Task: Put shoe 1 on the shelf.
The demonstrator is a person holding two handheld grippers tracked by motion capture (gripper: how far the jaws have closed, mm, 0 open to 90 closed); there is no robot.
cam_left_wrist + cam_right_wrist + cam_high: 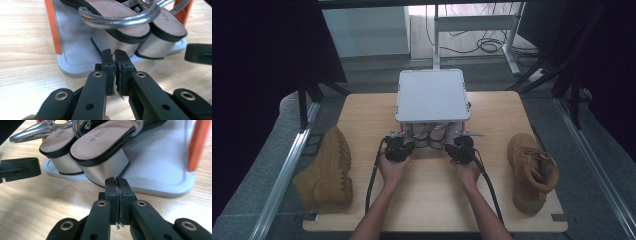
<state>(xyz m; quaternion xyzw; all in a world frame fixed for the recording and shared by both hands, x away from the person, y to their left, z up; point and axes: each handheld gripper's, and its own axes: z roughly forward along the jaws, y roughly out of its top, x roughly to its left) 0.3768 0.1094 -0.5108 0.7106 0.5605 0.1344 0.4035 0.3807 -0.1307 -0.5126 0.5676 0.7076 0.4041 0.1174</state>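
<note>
Left gripper view shows my left tongs [114, 55] pressed together, holding nothing. My right tongs [116, 182] are pressed together too. Just past both tips stand two shiny silver sandals [100, 150] with fat block heels. Their heels face my tongs, and their toes point away, under the white tray [432, 95].

We see a grey floor [372, 67] around the wooden table [432, 200]. Dark curtains [267, 45] hang on both sides. Cables [489, 45] lie beneath a white desk frame [507, 30].

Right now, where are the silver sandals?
The silver sandals sit on the bottom shelf of the grey rack at the table's middle, just past both shut grippers.
</note>
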